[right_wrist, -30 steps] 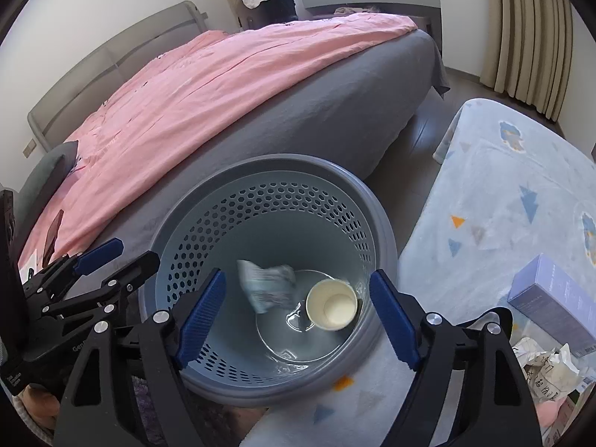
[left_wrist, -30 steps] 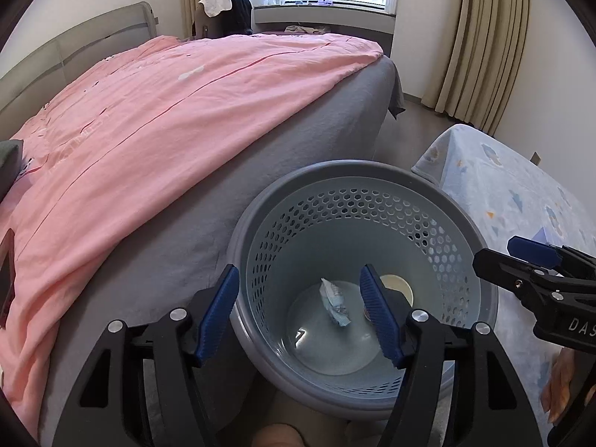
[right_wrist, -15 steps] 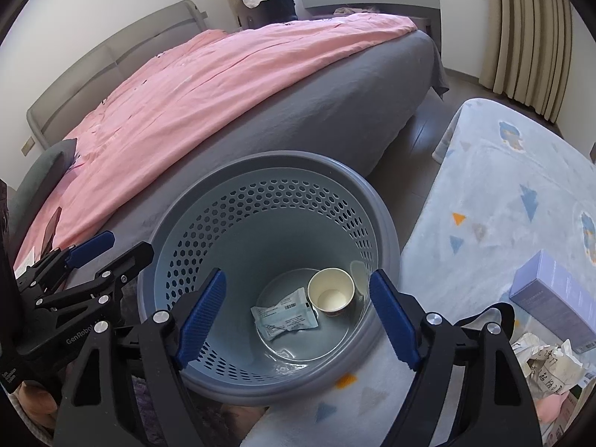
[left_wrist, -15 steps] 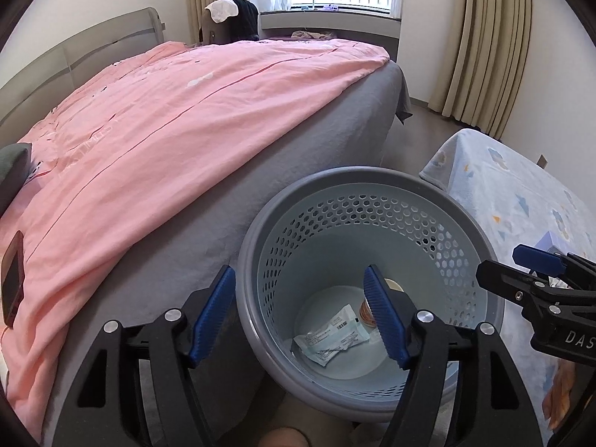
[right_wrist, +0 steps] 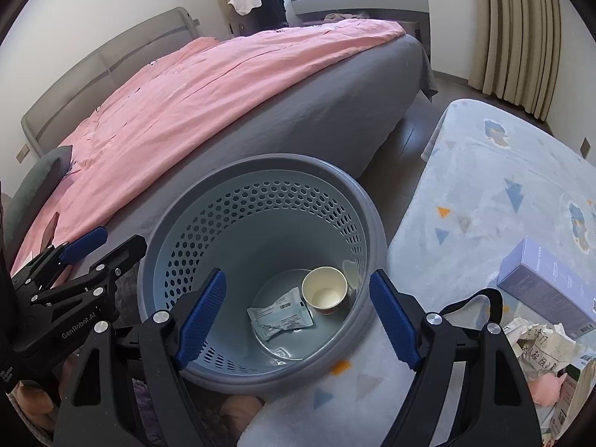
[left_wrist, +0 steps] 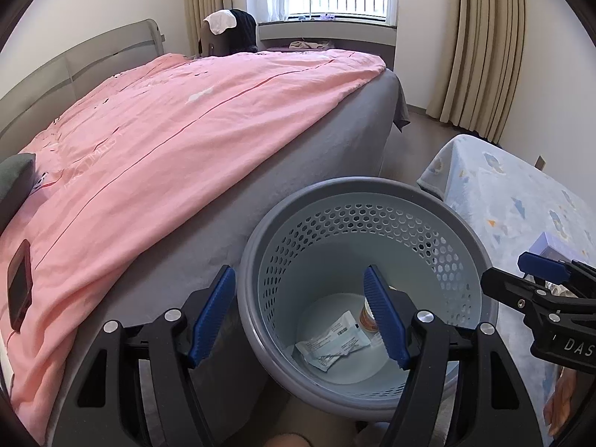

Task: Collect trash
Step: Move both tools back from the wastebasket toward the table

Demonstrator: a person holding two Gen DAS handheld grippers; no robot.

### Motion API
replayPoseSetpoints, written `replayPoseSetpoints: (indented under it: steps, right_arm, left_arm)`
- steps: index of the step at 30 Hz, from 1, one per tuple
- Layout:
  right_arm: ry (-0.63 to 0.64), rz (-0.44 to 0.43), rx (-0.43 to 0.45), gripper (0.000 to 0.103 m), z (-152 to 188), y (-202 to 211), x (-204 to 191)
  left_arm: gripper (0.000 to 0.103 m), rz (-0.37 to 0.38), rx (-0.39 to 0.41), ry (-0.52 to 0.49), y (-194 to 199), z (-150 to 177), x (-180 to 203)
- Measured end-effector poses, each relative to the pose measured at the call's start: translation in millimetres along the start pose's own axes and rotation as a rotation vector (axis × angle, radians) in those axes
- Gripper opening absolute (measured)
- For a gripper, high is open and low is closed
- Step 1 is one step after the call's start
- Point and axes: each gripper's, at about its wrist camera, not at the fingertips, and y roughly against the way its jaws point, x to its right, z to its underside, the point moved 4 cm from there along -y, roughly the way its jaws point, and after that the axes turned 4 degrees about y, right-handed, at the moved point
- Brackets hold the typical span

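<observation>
Hovering over the grey perforated bin (right_wrist: 260, 193), both claws stand wide with nothing between their blue pads. The left claw (left_wrist: 298, 316) straddles the bin's near-left rim, one finger outside the wall and the other over the inside; the right claw (right_wrist: 298, 316) spans the bin's near side. At the bottom of the bin lie a flat white wrapper (right_wrist: 280, 313) with a barcode and, just beside it, a paper cup (right_wrist: 325, 289) standing upright with its mouth open. The bin sits on the floor against the bed (left_wrist: 305, 171), whose pink cover (left_wrist: 167, 141) hangs down its grey side. To the right, on the pale blue patterned rug (right_wrist: 495, 186), lie a lavender box (right_wrist: 547, 287) and some crumpled paper (right_wrist: 536, 346), both outside the bin.
</observation>
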Motion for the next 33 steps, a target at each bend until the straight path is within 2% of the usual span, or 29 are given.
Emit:
replayPoseSetpoints:
  steps: [8, 16, 27, 33]
  right_arm:
    - [-0.035, 0.028, 0.025, 0.078, 10.9, 17.6, 4.4]
    - [-0.118, 0.065, 0.033, 0.078, 42.7, 42.3, 22.1]
    - [-0.220, 0.202, 0.078, 0.078, 89.3, 105.9, 77.5]
    - [-0.253, 0.294, 0.067, 0.078, 116.6, 132.2, 116.8]
  left_arm:
    - [0.069, 0.026, 0.015, -0.010, 9.4, 2.5, 4.2]
    - [0.069, 0.070, 0.027, -0.044, 24.4, 13.1, 21.8]
    - [0.069, 0.150, 0.014, -0.099, 41.1, 32.1, 60.9]
    - [0.069, 0.189, 0.008, -0.129, 48.1, 41.5, 89.1]
